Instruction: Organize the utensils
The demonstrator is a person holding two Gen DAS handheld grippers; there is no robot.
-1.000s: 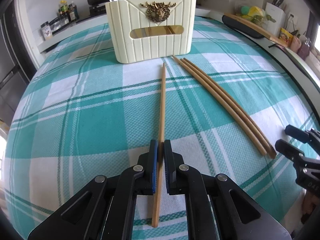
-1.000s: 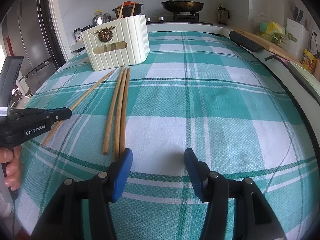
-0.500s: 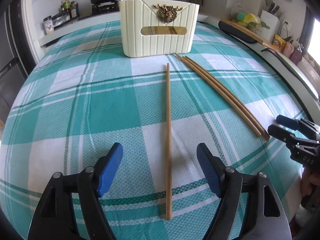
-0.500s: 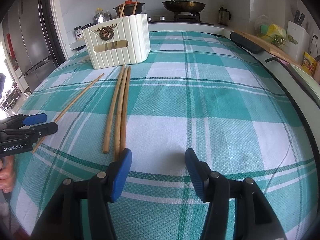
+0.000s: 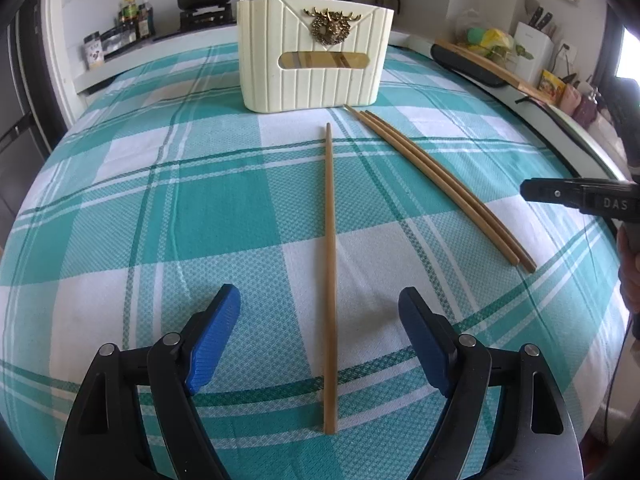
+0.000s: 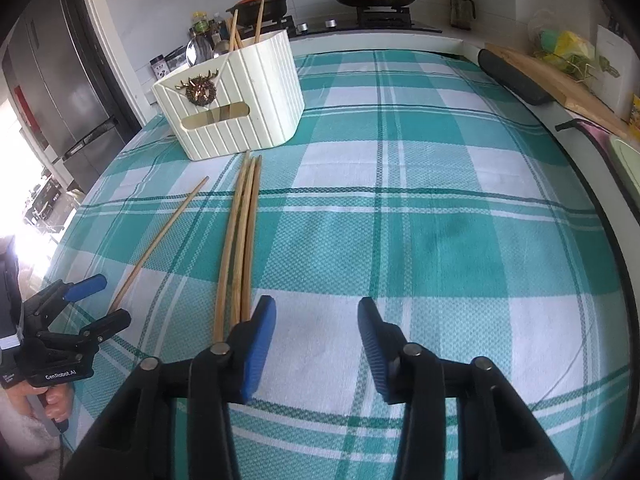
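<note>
Left claw [image 5: 320,332] spread wide, low over single chopstick [image 5: 330,264]

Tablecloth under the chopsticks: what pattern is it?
The tablecloth is a teal and white plaid; clearest in the left wrist view.

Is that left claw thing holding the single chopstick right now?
No, the left gripper is wide open, and the single chopstick lies flat on the cloth between its fingers, touching neither.

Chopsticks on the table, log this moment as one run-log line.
left gripper: open, straddling single chopstick | right gripper: open, empty | three chopsticks: on tablecloth | utensil holder: upright
</note>
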